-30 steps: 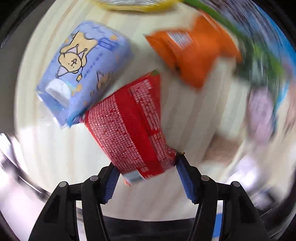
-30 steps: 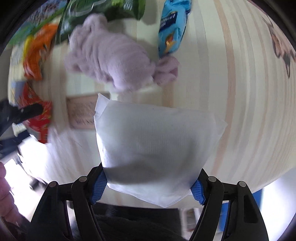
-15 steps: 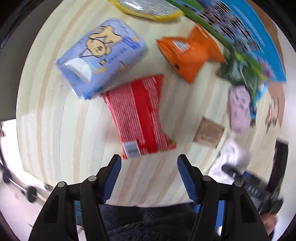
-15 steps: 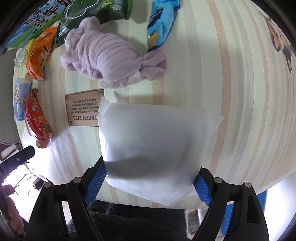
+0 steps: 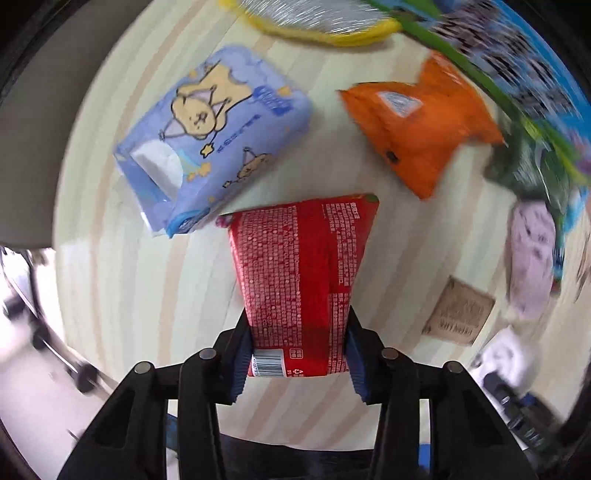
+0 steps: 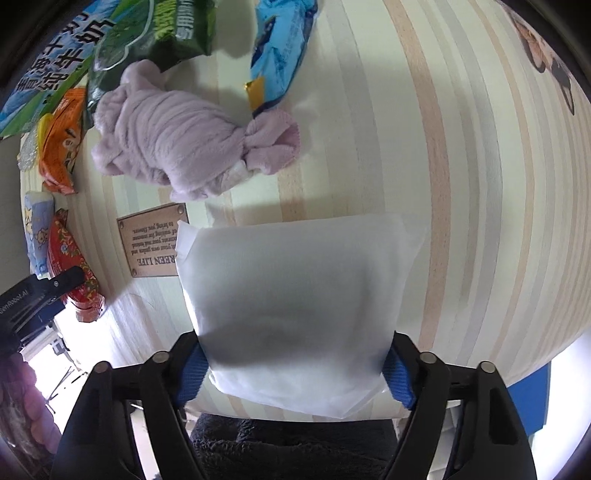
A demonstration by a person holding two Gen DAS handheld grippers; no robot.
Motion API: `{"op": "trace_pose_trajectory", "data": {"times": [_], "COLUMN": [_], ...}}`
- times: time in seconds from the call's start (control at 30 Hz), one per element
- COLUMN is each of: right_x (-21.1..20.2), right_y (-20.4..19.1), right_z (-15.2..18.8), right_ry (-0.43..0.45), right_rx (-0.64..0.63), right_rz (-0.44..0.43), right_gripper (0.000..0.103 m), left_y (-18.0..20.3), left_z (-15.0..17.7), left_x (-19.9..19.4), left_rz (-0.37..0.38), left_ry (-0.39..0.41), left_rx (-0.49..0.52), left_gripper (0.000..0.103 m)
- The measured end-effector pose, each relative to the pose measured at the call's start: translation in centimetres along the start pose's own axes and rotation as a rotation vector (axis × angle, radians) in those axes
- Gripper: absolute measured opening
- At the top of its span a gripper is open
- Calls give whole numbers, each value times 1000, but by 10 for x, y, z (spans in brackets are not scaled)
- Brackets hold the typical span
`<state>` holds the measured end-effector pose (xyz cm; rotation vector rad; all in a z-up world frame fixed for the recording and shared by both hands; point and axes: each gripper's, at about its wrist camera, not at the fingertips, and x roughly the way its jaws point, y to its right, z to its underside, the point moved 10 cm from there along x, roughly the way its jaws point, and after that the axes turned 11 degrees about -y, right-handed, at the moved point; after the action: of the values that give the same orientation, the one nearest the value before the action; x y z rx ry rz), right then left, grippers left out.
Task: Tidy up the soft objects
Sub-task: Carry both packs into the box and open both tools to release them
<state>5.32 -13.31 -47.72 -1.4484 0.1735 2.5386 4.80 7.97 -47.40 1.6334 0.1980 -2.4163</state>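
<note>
A red snack packet (image 5: 299,266) lies lengthwise on the striped tabletop (image 5: 147,295). My left gripper (image 5: 297,354) is shut on its near end, blue pads pressed against both sides. In the right wrist view a white soft pouch (image 6: 291,295) fills the span of my right gripper (image 6: 295,369). Its jaws are closing, and the blue pads (image 6: 399,373) touch the pouch's two edges. At that view's left edge, the red packet (image 6: 70,254) shows again beside a black finger of the left gripper.
A blue bear-print tissue pack (image 5: 214,136) touches the red packet's far corner. An orange packet (image 5: 417,125), a lilac plush cloth (image 6: 177,144), a brown label plate (image 6: 155,240), a blue snack bag (image 6: 280,48) and a green bag (image 6: 159,33) lie farther off. The table's near edge is just below both grippers.
Half a second ago my left gripper stood open short of the red packet; now it is shut on the packet's near end. The white pouch stayed between the right jaws as that gripper shifted.
</note>
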Motion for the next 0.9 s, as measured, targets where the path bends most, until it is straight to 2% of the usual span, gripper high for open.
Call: {"op": "trace_pose_trajectory", "data": {"times": [0.07, 0.13, 0.3, 0.4, 0.47, 0.53, 0.57, 0.63, 0.7, 0.77, 0.8, 0.83, 0.9], "right_x": [-4, -13, -71, -130, -172, -218, -231, -266, -291, -300, -295, -290, -288], "right_y": [0, 1, -2, -11, -16, -22, -41, -58, -72, -90, -110, -125, -141], "right_z": [3, 7, 16, 17, 12, -1, -10, -32, -66, -108, -135, -154, -192], "right_ry": [17, 37, 108, 176, 229, 287, 319, 383, 428, 430, 425, 418, 403], "right_rx": [-24, -46, -132, -180, -206, -231, -243, -259, -265, -256, -251, -242, -223], "right_rz": [10, 2, -108, -170, -204, -225, -221, -177, -128, -99, -90, -82, -68], "right_gripper": [69, 68, 68, 68, 68, 68, 68, 68, 68, 68, 68, 68, 68], "left_y": [1, 4, 41, 83, 138, 158, 163, 172, 187, 202, 201, 221, 224], "left_z": [16, 24, 48, 24, -22, -53, -76, -113, -156, -196, -221, -238, -276], "left_x": [-12, -24, -105, -174, -207, -234, -242, -261, -262, -263, -258, -252, -242], "left_rz": [-29, -21, 85, 140, 168, 155, 151, 135, 113, 110, 118, 118, 106], "left_ry": [35, 65, 189, 267, 282, 286, 288, 293, 282, 247, 214, 197, 150], "left_rx": [37, 67, 166, 248, 299, 343, 360, 387, 396, 397, 391, 388, 393], "left_gripper": [41, 40, 40, 40, 40, 41, 41, 41, 40, 40, 40, 40, 40]}}
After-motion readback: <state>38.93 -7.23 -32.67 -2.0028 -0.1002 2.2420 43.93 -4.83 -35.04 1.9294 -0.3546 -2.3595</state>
